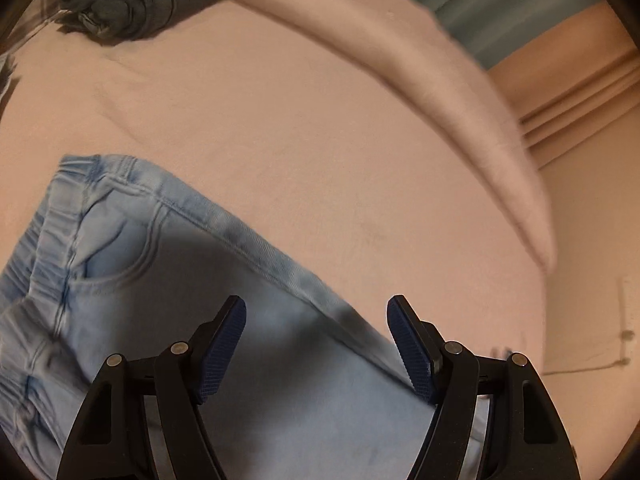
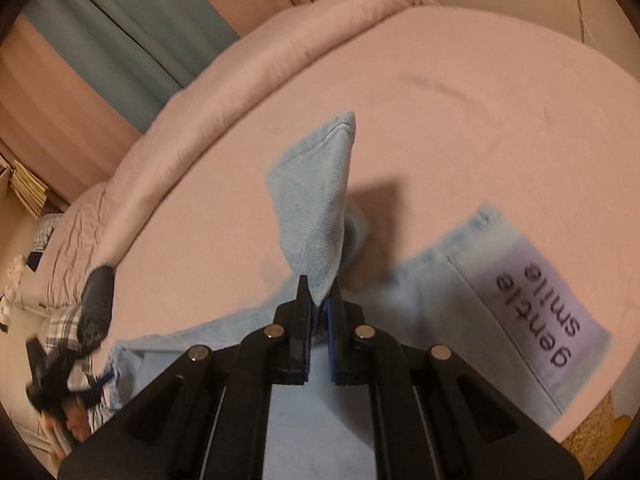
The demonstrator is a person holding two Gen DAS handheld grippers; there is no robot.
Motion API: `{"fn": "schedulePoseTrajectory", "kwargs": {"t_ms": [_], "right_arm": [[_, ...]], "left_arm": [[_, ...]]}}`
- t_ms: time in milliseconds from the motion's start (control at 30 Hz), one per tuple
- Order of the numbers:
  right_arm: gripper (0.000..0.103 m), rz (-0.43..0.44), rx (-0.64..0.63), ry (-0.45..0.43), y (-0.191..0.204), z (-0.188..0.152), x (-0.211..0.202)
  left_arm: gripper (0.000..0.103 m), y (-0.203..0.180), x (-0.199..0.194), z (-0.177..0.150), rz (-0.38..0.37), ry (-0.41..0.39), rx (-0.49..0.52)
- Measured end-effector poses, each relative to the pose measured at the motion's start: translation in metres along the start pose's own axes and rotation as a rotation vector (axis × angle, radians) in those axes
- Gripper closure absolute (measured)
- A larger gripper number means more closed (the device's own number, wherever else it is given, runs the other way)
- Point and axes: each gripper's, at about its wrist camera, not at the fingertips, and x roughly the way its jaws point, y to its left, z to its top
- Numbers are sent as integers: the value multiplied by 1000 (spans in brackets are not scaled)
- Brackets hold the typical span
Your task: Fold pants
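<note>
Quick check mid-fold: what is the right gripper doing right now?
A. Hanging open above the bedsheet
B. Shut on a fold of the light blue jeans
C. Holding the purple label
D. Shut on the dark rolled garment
B: in the right wrist view the right gripper has its pads pinched together on a raised fold of the light blue jeans.

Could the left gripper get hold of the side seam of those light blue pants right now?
Probably yes. The left gripper hangs over the pants with its jaws open and empty, and the side seam lies bare on the pink bedcover, nothing covering it.
</note>
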Motion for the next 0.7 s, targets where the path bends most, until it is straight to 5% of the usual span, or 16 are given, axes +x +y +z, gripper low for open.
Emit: {"fn": "schedulePoseTrajectory", "kwargs": {"t_ms": [100,133,200,267,467,567,700], "right_arm": [[97,4,-4,-4,-5,-3,-2],[97,0,-15,-6,-4,-3,-2],[97,1,-29,-13,-9,-4,-3],[97,13,-37,-19,-9,-4,0],[97,48,-95,-110,-12,0,-48],[97,31,-111,-129,-17,-8,-74],[96,-44,-84,-63,-39,-34,-73]], "left_arm": [[30,5,26,7,27,76,-53],[38,7,30,7,20,73,-63],[85,4,21,-3,65,-44,-27],[86,0,7,-16,52,-94,21],[88,25,-105,-91,-145,-223,91],[88,44,-126,-136,-159,-212,91],[88,80,-106,-184,-134,-106,37]]}}
